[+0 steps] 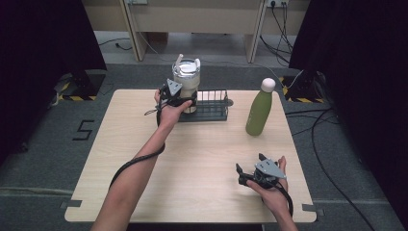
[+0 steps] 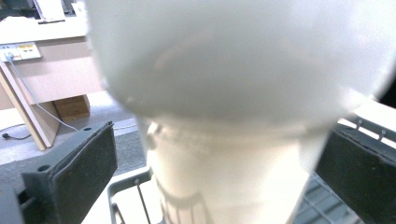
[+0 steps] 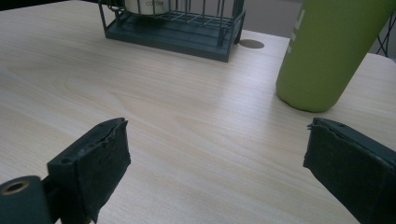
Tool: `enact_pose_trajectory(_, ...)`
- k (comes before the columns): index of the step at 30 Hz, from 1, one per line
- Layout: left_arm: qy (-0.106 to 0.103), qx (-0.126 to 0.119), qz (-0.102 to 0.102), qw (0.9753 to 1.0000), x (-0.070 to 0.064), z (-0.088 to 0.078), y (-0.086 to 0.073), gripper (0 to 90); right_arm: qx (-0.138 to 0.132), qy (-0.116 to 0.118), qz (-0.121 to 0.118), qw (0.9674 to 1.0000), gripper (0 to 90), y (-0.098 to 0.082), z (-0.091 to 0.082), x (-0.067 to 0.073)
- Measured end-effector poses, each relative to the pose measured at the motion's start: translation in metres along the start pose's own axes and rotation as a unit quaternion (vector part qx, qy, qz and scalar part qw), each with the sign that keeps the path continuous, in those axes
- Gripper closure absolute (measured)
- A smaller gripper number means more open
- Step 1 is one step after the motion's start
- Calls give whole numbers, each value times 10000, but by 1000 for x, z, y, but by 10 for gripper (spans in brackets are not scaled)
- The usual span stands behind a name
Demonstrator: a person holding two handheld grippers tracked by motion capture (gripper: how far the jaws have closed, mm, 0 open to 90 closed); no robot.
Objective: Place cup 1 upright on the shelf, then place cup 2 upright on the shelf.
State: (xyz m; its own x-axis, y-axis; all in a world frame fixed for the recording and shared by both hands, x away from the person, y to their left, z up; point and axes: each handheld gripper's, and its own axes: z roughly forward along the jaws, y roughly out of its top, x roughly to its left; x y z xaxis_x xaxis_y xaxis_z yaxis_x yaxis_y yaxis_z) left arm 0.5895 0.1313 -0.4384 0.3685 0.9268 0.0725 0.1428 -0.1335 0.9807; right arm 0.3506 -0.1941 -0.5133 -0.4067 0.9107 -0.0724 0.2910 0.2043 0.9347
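A cream tumbler (image 1: 186,77) with a clear lid and a straw stands upright in the left end of a dark wire rack (image 1: 214,110) at the back of the table. My left gripper (image 1: 185,101) reaches in from the left, open, with one jaw on each side of the tumbler's narrow lower part. In the left gripper view the tumbler (image 2: 233,93) is very close, a gap shows beside the left pad (image 2: 88,163), and the rack's wire (image 2: 126,186) runs below. My right gripper (image 1: 249,163) rests open at the front right, holding nothing.
A tall green bottle (image 1: 259,111) with a pale cap stands right of the rack; in the right gripper view this bottle (image 3: 327,51) is ahead on the right and the rack (image 3: 187,39) is farther back. Bare wooden table (image 1: 192,159) lies between my hands.
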Motion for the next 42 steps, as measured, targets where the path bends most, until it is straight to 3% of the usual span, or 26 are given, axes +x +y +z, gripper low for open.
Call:
enact_pose_trajectory(6,-92,-70,42,9999,3,-18,0,0,-26,-34,30,10000,73,2,-1,0)
enact_pose_trajectory(11,-97,-50,108,9999,9,-43,-3,0,-41,-73,50,10000,80,3,-2,0)
enact_pose_trajectory(15,-111,-106,95,9998,12,-54,-5,0,-47,-95,69,9999,88,4,-1,0)
enact_pose_trajectory(17,-115,-133,-6,9998,16,-63,-7,0,-66,-68,48,9999,90,6,-1,1)
enact_pose_trajectory(25,-112,-203,17,9997,20,-83,-9,0,-104,-137,99,9998,95,8,-4,0)
enact_pose_trajectory(42,19,-205,11,9998,32,-102,-18,0,-149,-250,161,9994,95,8,-4,-11)
